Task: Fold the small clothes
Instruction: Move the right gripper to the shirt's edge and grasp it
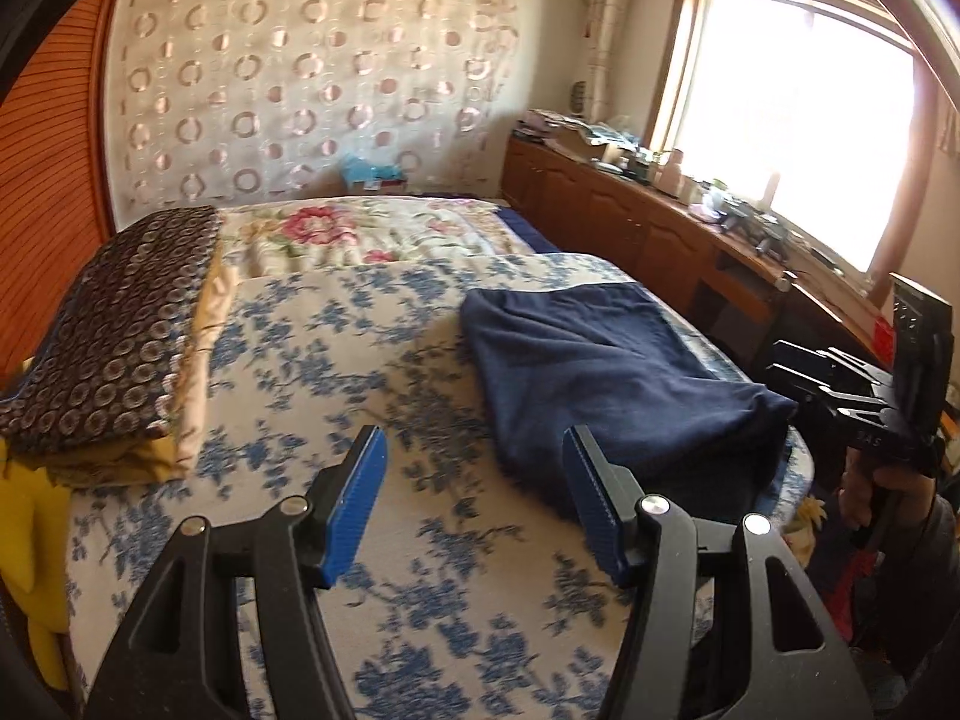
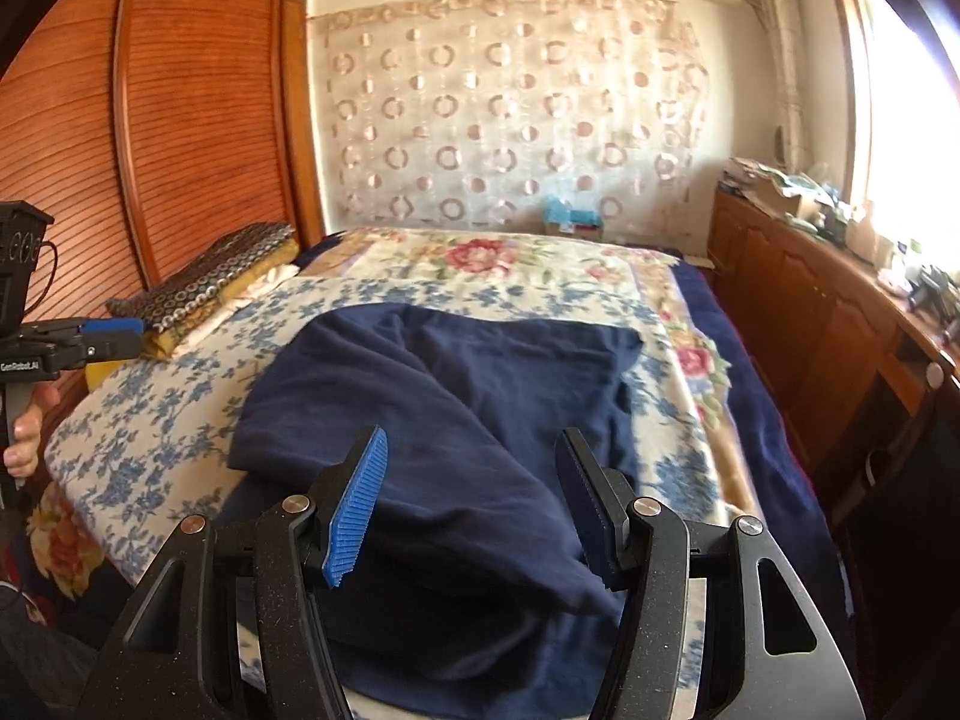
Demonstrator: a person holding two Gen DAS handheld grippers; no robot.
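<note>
Navy knit fabric, a small garment (image 2: 456, 420), was seen lying rumpled on the bed (image 2: 150, 420), soft, light and limp. Both the left hand-held gripper (image 1: 474, 504) and right hand-held gripper (image 2: 474, 504) were held open, empty. Its corner at 5 o'clock was judged best pinched.

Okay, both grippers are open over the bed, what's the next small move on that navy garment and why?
Probably lower the right gripper onto the near edge of the navy garment and close on it. The garment lies rumpled and only partly folded on the blue floral blanket; the right jaws stand open above it, gripping nothing. The left gripper hangs over bare blanket beside it.
</note>
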